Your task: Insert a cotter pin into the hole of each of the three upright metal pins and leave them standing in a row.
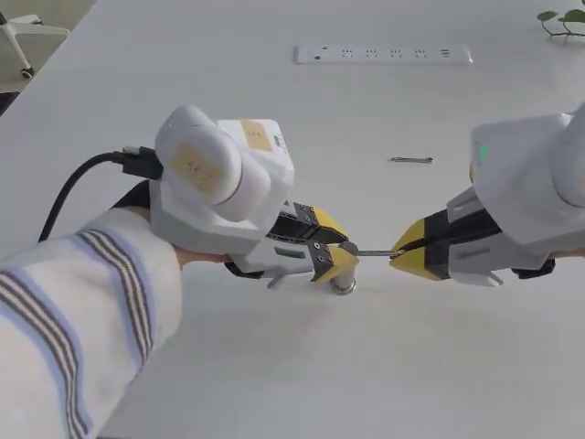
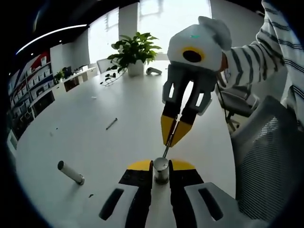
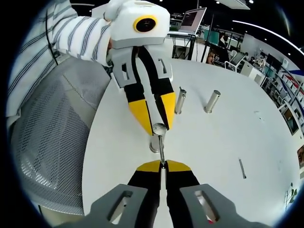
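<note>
A short metal pin (image 1: 345, 283) stands upright on the white table, and my left gripper (image 1: 343, 261) is shut on its upper part. In the left gripper view the pin (image 2: 161, 171) sits between the yellow jaw tips. My right gripper (image 1: 398, 254) is shut on a thin cotter pin (image 1: 373, 252), held level with its free end at the metal pin's head. The right gripper view looks along the cotter pin (image 3: 161, 148) to the metal pin (image 3: 158, 129). Two more metal pins (image 3: 180, 100) (image 3: 212, 101) are farther back. One metal pin (image 2: 71, 172) lies on its side.
A loose cotter pin (image 1: 411, 160) lies on the table beyond the grippers, also seen as a thin cotter pin (image 3: 242, 168). A white power strip (image 1: 384, 55) lies at the far edge. A potted plant (image 2: 135, 50) and mesh chairs (image 2: 266, 161) stand around the table.
</note>
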A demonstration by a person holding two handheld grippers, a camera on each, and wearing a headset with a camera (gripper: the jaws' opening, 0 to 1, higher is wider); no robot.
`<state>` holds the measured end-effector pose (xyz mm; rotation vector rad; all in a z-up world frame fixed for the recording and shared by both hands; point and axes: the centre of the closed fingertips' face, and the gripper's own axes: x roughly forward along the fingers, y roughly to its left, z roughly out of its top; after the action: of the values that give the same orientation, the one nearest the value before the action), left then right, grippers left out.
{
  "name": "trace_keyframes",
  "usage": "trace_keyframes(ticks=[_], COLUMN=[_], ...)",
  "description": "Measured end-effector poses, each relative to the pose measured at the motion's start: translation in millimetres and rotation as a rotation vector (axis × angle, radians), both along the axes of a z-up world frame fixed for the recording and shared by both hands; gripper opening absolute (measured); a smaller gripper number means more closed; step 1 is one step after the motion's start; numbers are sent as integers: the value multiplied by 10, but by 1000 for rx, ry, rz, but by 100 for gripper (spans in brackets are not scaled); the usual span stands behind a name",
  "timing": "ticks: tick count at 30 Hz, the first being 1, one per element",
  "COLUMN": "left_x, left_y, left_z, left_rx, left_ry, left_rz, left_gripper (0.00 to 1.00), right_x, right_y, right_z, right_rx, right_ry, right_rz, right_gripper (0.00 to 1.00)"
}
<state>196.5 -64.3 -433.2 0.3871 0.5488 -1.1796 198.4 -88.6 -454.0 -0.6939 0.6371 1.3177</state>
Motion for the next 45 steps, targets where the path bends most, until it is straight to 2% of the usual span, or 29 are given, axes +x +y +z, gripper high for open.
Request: trace_keyframes(ticks=[4,8,14,17,20,24,29,34,36,45], left_x=[5,14,27,37,39,41,43,39,36,19], left_y=[0,-10,-16,-17,-13,-13,-13,-13,-13,-15], left_z=[-2,-12,-20,-27,-25,-26,-22,-18,-15,-5], left_rx=[3,6,21,28,31,36,40,44,45,50], left_ry=[-6,-5,-18,-24,-25,-29,-32,-36,-37,-47], left_rz=[1,4,-1,-5,-3,0,-2,-3,-2,4], left_gripper=[9,9,9,9,10,10,10,10,10,10], right_x=[39,26,-42,-61,-60,-51,-59,-73,-80,-76], right_y=[60,183,300,281,271,217,163,179,185,256], right_z=[-65,-36,-14,-11,-1,30,76,139,143,142], right_rx=[22,55,64,57,92,112,118,152,153,147], right_ry=[16,19,16,5,19,24,19,32,30,24], right_rz=[-18,-15,-9,-4,-32,-62,-71,-87,-83,-85], right_gripper=[0,0,0,0,0,8,7,3,0,0])
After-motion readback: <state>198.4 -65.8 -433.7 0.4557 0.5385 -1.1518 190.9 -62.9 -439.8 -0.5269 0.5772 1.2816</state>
